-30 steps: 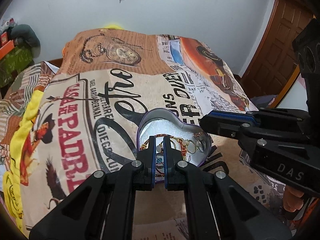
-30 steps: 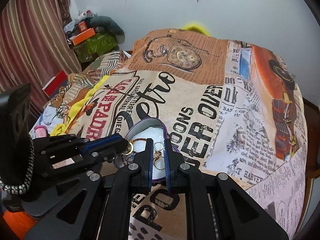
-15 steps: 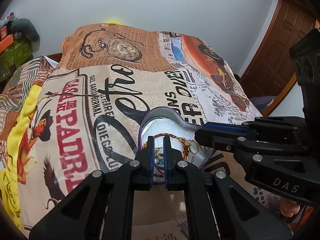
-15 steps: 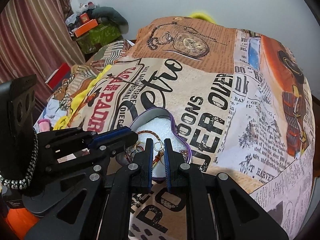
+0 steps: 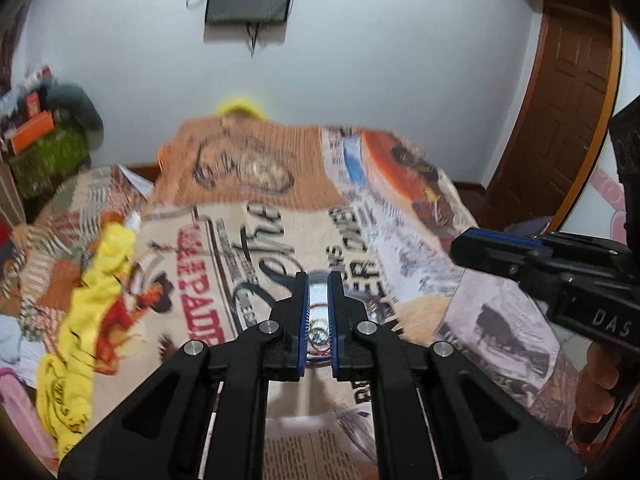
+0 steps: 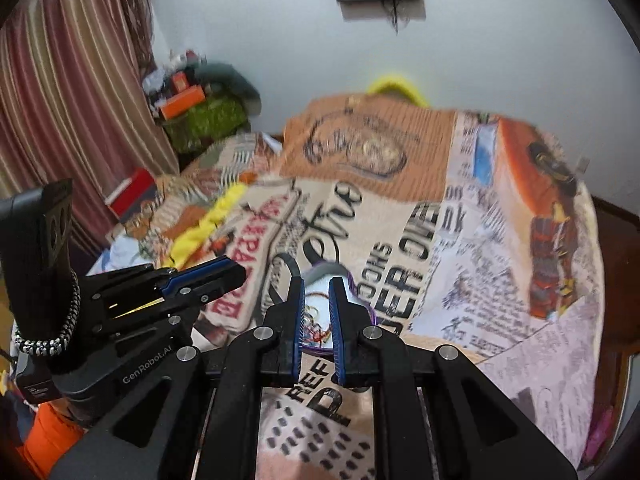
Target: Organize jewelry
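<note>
A heart-shaped tin with a purple rim (image 6: 362, 300) and white lining lies on the printed bedspread, holding a tangle of gold rings, earrings and red thread jewelry (image 6: 314, 328). It also shows in the left wrist view (image 5: 372, 304), mostly hidden behind my fingers. My left gripper (image 5: 318, 280) hangs above the tin's near side, jaws a narrow gap apart, nothing between them. My right gripper (image 6: 316, 286) is likewise slightly open and empty above the tin. Each gripper shows in the other's view: the right (image 5: 472, 246), the left (image 6: 236, 274). Both views are blurred.
The bedspread (image 6: 480, 264) covers the whole bed. Yellow cloth (image 5: 108, 264) is bunched at the left edge. Clutter, orange boxes (image 6: 182, 106) and a striped curtain (image 6: 72, 92) stand at the left. A wooden door (image 5: 568, 92) is at the right.
Both grippers have lifted and tilted up away from the tin; more wall and a wall-mounted screen now show. The tin sits lower and smaller behind the fingers. The jaws have parted slightly.
</note>
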Motion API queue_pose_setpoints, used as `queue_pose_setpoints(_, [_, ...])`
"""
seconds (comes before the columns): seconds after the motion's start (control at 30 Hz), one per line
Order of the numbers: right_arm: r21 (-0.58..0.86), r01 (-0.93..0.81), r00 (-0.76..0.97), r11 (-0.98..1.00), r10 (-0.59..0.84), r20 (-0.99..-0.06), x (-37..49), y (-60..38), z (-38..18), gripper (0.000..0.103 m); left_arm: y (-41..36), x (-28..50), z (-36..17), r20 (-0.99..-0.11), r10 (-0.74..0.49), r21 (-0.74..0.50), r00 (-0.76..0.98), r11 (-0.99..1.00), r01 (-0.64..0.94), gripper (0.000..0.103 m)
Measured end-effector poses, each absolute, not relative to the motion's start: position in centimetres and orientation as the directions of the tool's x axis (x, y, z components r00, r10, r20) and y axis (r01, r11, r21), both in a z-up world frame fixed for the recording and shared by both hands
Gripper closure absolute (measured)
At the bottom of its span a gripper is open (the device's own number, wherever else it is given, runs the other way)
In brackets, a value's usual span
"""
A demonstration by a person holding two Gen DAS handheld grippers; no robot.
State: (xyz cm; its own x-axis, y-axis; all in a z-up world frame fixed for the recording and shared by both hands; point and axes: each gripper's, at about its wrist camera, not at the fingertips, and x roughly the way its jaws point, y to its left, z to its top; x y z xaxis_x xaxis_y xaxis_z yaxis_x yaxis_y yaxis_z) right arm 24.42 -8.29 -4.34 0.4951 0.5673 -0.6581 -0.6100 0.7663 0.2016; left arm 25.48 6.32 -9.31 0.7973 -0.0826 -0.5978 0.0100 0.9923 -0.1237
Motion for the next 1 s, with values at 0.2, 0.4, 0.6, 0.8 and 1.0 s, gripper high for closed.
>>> queue_pose_setpoints(0.2, [0.124, -0.596, 0.658, 0.794, 0.571, -0.491, 18.2, -11.1, 2.1, 0.092, 4.6, 18.6, -2.3, -0.423, -0.048, -0.082, 0.905, 0.997, 0.015, 0.094])
queue_pose_setpoints(0.4, [0.104, -0.582, 0.763, 0.807, 0.585, -0.273, 10.3, -14.8, 7.1, 0.092, 3.1, 10.1, 2.7, -0.21, -0.02, -0.051, 0.978, 0.999, 0.009, 0.082])
queue_pose_setpoints(0.6, [0.092, -0.568, 0.804, 0.818, 0.575, -0.149, 4.6, -16.3, 8.5, 0.087, 2.0, 3.6, 4.1, -0.06, 0.04, -0.037, 0.997, 0.998, -0.042, 0.048])
queue_pose_setpoints(0.8, [0.107, -0.528, 0.84, 0.842, 0.537, -0.081, 2.0, -16.7, 8.1, 0.022, 1.8, 0.7, 3.7, -0.032, 0.1, -0.04, 0.995, 0.994, -0.101, 0.024])
queue_pose_setpoints(1.0, [0.078, -0.47, 0.877, 0.879, 0.475, -0.075, 1.2, -16.1, 7.9, 0.003, 1.9, -0.7, 3.2, -0.037, 0.11, -0.046, 0.993, 0.993, -0.112, 0.009])
